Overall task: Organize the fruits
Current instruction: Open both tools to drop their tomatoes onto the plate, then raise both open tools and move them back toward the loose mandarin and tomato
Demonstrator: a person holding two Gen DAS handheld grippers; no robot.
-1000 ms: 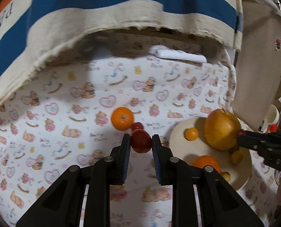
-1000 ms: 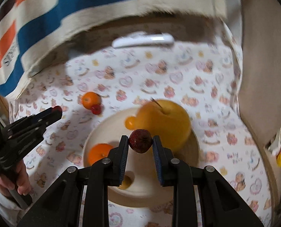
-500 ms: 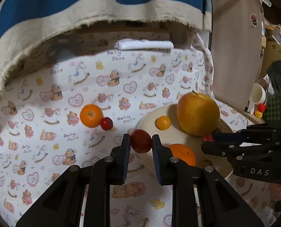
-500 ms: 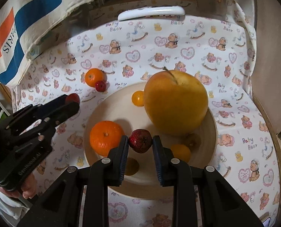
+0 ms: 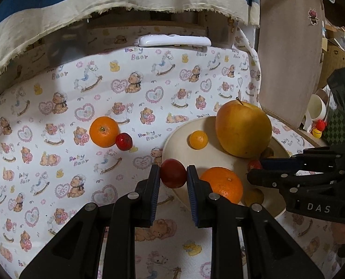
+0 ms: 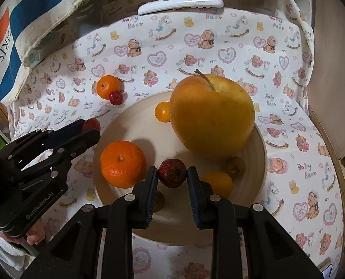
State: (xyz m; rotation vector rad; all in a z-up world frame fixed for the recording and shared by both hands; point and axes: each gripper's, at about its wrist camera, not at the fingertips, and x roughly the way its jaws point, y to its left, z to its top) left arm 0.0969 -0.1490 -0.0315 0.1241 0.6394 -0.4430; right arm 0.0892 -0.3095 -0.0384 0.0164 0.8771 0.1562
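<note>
printed bear cloth (image 6: 219, 46) is spread under a smooth round bowl (image 6: 260, 153); at lower centre of each frame, a glossy red fruit (image 5: 173, 173) is clamped by the left gripper (image 5: 173, 181), a speckled dark red fruit (image 6: 172, 173) by the right gripper (image 6: 172, 181).

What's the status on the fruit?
Both claws shut, each on a red fruit: left, right. Right one over the plate, left at its rim. Nothing blocking.

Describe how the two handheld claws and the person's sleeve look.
Both claws are matte black plastic linkages with silver rivets and blue ribbed pads on the fingers. The left claw carries white "GenRobot.AI" lettering on its body; the right claw shows "DAS". A white sleeve cuff shows at the hand on the left claw. No cables are visible.
</note>
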